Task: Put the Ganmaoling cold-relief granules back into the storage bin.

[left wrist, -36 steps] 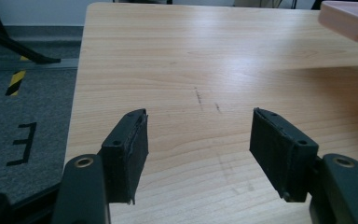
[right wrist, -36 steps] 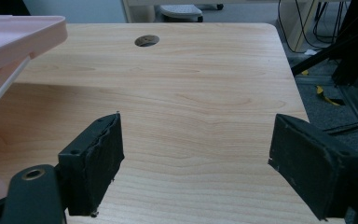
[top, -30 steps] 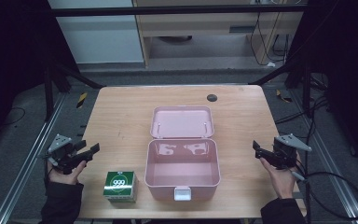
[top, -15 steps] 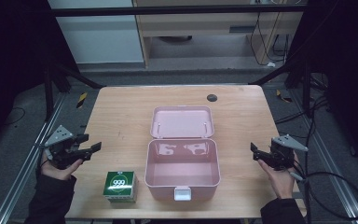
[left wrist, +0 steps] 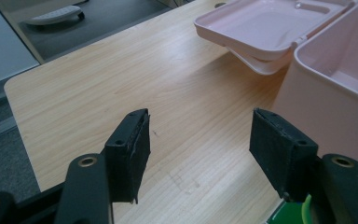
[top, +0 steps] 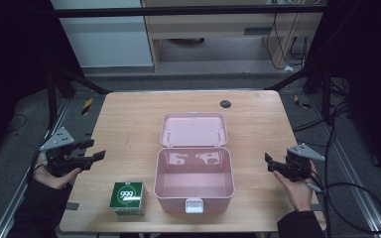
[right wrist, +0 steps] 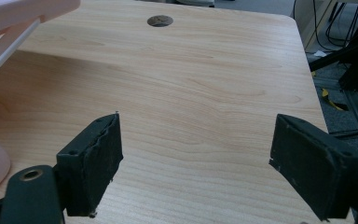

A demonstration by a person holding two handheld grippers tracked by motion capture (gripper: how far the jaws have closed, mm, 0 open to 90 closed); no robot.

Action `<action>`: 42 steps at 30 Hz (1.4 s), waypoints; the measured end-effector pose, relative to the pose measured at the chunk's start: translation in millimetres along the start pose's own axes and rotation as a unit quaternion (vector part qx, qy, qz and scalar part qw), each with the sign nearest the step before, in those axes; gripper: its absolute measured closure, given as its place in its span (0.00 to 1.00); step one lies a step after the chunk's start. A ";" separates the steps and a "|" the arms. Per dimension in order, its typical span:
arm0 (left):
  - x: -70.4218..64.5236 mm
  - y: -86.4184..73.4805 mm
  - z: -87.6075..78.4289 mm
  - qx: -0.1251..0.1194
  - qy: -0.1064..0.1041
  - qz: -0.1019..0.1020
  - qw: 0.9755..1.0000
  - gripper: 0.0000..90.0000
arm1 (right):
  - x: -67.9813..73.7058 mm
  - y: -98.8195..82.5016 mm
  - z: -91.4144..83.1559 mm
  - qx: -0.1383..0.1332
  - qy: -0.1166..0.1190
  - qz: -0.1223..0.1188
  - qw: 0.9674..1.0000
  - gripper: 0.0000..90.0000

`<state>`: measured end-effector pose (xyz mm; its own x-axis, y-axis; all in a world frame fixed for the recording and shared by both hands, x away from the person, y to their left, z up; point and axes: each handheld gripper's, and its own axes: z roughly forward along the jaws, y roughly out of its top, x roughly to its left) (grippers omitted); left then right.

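Observation:
An open pink plastic box stands mid-table, empty, its lid folded back flat behind it. A small green carton marked 999 sits just left of the box near the front edge. My left gripper hovers at the table's left edge, above and left of the carton, open with nothing between its pads. The box wall and a corner of the carton lie to its right. My right gripper is held right of the box, open and empty; its jaws have just been opening a little.
A round dark grommet hole lies near the table's far edge, also seen as the hole ahead of the right gripper. Bare wood stretches on both sides of the box. Dark frame rails and cables flank the table.
The left hand has lifted its gripper up off the table's left edge. The right hand has stayed where it was.

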<state>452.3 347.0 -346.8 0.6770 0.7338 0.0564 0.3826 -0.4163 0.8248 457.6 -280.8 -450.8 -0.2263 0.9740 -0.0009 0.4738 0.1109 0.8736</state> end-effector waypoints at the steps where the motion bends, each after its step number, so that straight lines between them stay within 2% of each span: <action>1: 0.0 0.0 0.0 0.000 0.000 0.000 1.000 0.42 | 0.0 0.0 0.0 0.000 0.000 0.000 1.000 0.19; 5: -2.8 4.2 -0.5 0.014 -0.023 0.022 0.999 0.40 | 1.2 -0.9 1.1 0.004 -0.001 -0.009 1.000 0.18; 6: -5.7 6.1 -0.2 0.020 -0.039 0.037 0.998 0.40 | 1.8 -1.3 1.6 0.004 0.000 -0.012 1.000 0.18; 7: -5.7 6.1 -0.2 0.020 -0.039 0.037 0.998 0.39 | 1.8 -1.3 1.6 0.004 0.000 -0.012 1.000 0.18; 11: -15.5 9.7 2.3 0.039 -0.068 0.074 0.994 0.35 | 3.8 -2.3 3.1 0.007 0.004 -0.017 1.000 0.17; 12: -19.7 10.5 4.6 0.048 -0.082 0.088 0.992 0.34 | 4.2 -2.4 4.1 0.009 0.004 -0.018 1.000 0.17; 13: -19.7 10.5 4.6 0.048 -0.082 0.088 0.992 0.34 | 4.2 -2.4 4.1 0.009 0.004 -0.018 1.000 0.17; 14: -22.6 11.4 7.1 0.058 -0.091 0.100 0.989 0.32 | 4.8 -3.0 5.4 0.012 0.006 -0.020 1.000 0.16; 15: -22.6 11.4 7.1 0.058 -0.091 0.100 0.989 0.31 | 4.8 -3.0 5.4 0.012 0.006 -0.020 1.000 0.16; 18: -28.6 12.7 11.8 0.075 -0.106 0.119 0.984 0.29 | 5.3 -3.7 5.8 0.014 0.005 -0.027 1.000 0.16; 21: -35.0 13.7 17.6 0.095 -0.118 0.142 0.978 0.24 | 6.1 -4.2 6.4 0.017 0.008 -0.031 0.999 0.15; 25: -39.8 13.6 25.5 0.113 -0.132 0.159 0.972 0.21 | 6.3 -4.7 7.5 0.021 0.006 -0.034 0.999 0.15; 26: -40.9 13.2 27.5 0.117 -0.132 0.161 0.971 0.19 | 6.1 -4.8 7.5 0.023 0.006 -0.035 0.999 0.15; 27: -41.4 13.1 29.3 0.124 -0.135 0.166 0.969 0.18 | 6.1 -4.9 7.6 0.023 0.007 -0.036 0.999 0.15; 37: -53.1 10.0 41.5 0.159 -0.151 0.200 0.955 0.14 | 3.6 -9.4 9.6 0.030 0.012 -0.038 0.999 0.14; 42: -59.0 8.8 46.3 0.175 -0.164 0.215 0.947 0.12 | 3.1 -9.3 9.5 0.030 0.012 -0.040 0.999 0.13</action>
<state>444.8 275.2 -368.9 0.9543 0.2741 0.1189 0.1740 -0.8333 0.5247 460.6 -276.9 -463.5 -0.2865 0.9563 -0.0576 0.5031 0.2013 0.8404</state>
